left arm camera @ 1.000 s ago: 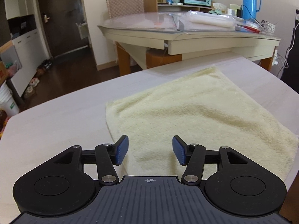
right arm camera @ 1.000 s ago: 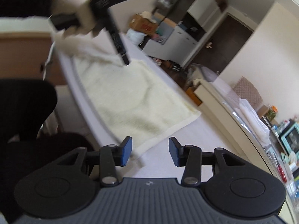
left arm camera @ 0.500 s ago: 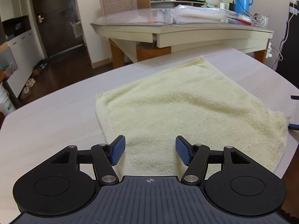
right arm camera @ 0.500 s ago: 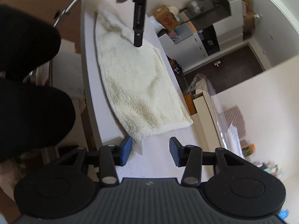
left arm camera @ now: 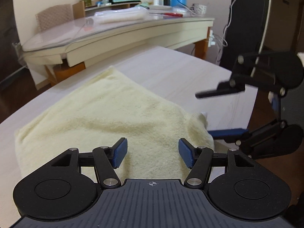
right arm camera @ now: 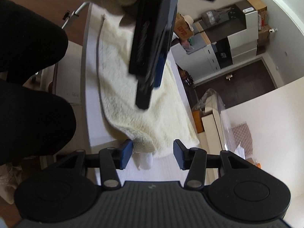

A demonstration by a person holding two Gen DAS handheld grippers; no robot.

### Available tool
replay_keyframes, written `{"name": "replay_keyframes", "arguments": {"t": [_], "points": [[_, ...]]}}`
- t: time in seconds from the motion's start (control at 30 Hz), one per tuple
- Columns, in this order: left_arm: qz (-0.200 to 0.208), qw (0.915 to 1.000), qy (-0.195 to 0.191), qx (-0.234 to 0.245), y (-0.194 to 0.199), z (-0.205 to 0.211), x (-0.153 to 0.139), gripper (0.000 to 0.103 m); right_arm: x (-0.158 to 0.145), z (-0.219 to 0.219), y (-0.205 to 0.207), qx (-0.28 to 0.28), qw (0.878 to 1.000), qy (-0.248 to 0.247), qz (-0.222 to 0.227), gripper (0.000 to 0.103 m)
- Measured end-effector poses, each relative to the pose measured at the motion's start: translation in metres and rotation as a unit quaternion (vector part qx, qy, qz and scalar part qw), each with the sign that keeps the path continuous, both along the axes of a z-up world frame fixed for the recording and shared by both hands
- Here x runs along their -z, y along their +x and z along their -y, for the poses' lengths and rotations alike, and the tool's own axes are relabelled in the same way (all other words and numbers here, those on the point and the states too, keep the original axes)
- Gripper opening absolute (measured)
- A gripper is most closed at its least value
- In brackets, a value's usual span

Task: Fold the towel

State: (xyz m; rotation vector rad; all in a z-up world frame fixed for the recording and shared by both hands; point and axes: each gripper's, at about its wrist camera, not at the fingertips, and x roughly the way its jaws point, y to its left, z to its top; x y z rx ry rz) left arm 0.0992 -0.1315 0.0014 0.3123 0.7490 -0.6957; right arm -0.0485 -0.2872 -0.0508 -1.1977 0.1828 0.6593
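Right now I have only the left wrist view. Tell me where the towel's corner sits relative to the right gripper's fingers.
Observer: The towel corner lies between the right gripper fingers, close to one pad; the other pad stands clear of it.
Operator: Report what is under that corner.
Observer: A small white flap, perhaps a label, sticks out from under it onto the table.
Operator: Check the table's near edge.
Observer: The person's dark-clad legs are right beside it.
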Motion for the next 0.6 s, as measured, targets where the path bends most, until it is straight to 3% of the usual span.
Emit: {"name": "replay_keyframes", "arguments": {"t": [0.1, 0.27, 0.37, 0.6], "points": [[-0.01, 0.9999, -0.005, -0.006, 0.004, -0.005, 0.004, 0.065, -0.005, 0.0, 0.005, -0.001, 1.0, 0.011, -0.003, 0.051], [-0.019, 0.9996, -0.017, -0.01, 0.008, -0.011, 0.005, 0.066, 0.004, -0.005, 0.008, -0.03, 0.999, -0.032, -0.01, 0.048], [-0.017, 0.9997, -0.016, -0.006, 0.009, -0.009, 0.006, 0.068, 0.0, -0.007, 0.009, -0.039, 0.999, -0.017, -0.02, 0.047], [-0.018, 0.9997, -0.018, -0.002, 0.01, -0.01, 0.006, 0.068, -0.003, -0.003, 0.015, -0.03, 0.998, -0.039, -0.033, 0.028]]}}
